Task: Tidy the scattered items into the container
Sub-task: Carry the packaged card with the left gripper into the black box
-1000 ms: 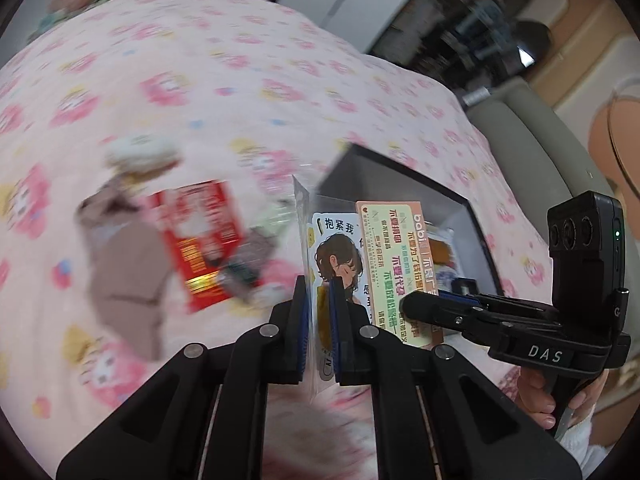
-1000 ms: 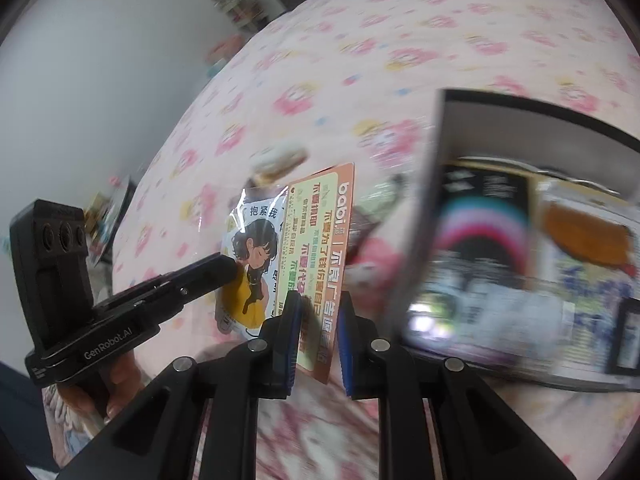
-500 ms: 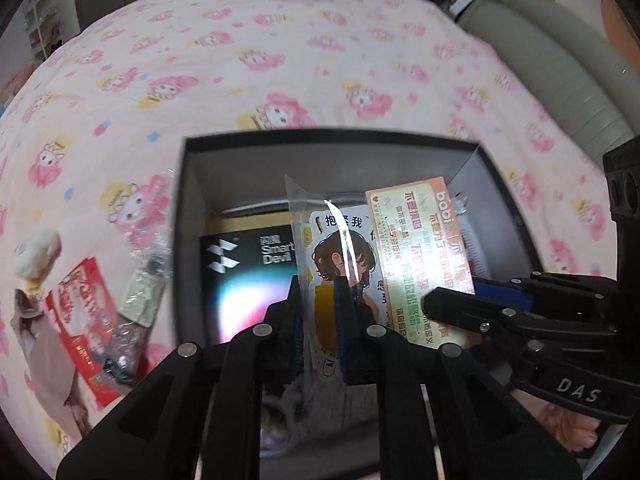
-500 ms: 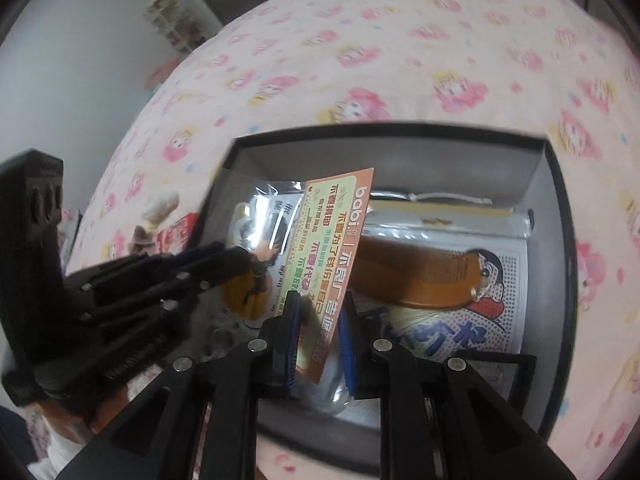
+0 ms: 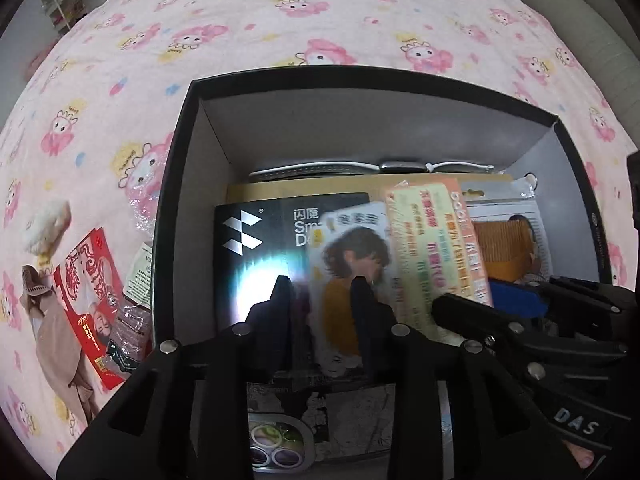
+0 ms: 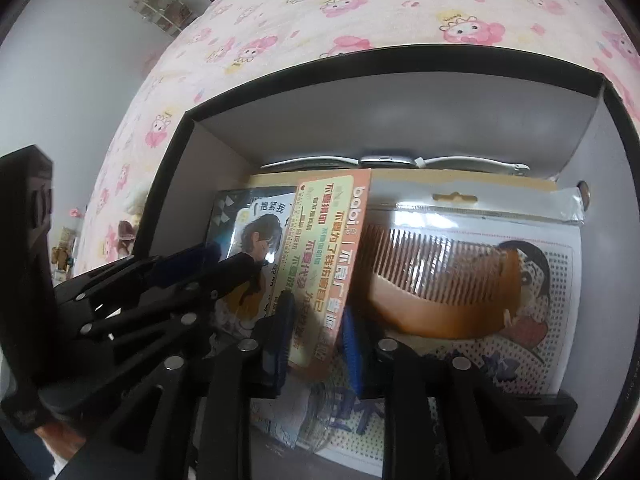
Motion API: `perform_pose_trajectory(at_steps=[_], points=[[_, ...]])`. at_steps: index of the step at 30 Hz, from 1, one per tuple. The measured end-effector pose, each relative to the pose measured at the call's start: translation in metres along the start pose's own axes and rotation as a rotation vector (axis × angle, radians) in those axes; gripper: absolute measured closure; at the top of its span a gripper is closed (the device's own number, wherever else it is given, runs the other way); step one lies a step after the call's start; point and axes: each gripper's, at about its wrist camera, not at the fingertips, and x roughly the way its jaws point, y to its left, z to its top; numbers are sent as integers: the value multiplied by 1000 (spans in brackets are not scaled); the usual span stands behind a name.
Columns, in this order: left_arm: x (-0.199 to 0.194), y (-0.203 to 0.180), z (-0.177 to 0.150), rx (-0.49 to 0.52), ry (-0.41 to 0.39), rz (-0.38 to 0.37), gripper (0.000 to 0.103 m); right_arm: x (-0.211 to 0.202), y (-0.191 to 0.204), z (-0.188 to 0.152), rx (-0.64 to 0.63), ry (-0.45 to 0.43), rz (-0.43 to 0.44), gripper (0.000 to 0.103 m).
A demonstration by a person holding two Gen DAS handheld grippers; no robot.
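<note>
A black box (image 5: 280, 74) with grey inner walls sits on the pink bedspread, and both grippers point down into it. My left gripper (image 5: 320, 296) has its jaws opening. The clear-sleeved cartoon-figure card (image 5: 352, 256) is blurred and loose between them, over a black "Smart Devil" pack (image 5: 256, 248). My right gripper (image 6: 319, 326) is opening too. The orange "bobi" card (image 6: 324, 248) stands tilted between its blue pads, which no longer press on it. A wooden comb (image 6: 440, 280) in its packet lies to the right.
Left of the box on the bedspread lie a red packet (image 5: 90, 280), a brown doll (image 5: 60, 332), a white fluffy piece (image 5: 46, 224) and clear wrappers (image 5: 138, 276). A watch with a pale strap (image 5: 372, 168) lies along the box's far wall.
Both grippers swung from over the bedspread to above the box and sank into it. Both pairs of jaws, shut on their cards before, have spread, and the cartoon card has slipped lower.
</note>
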Motion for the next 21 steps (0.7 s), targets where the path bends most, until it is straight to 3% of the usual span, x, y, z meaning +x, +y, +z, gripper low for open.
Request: perform_pose_trajectory(at_steps=[2, 5, 10, 14, 16, 18, 21], points=[[-8, -2, -1, 1, -34, 4, 64, -11, -3, -3, 4, -28, 0, 60], [-18, -10, -3, 17, -97, 9, 62, -33, -8, -3, 25, -85, -5, 58], [-11, -27, 2, 42, -75, -47, 62, -46, -23, -4, 79, -105, -87, 55], [-5, -47, 7, 82, -73, -61, 62, -68, -22, -9, 76, -194, -133, 55], [-1, -60, 11, 104, -71, -50, 54, -77, -22, -7, 77, -235, -147, 55], [-1, -73, 13, 127, -70, -55, 40, -79, -24, -2, 85, -243, -176, 55], [7, -85, 17, 144, -38, -65, 35, -74, -32, 2, 118, -219, -221, 55]])
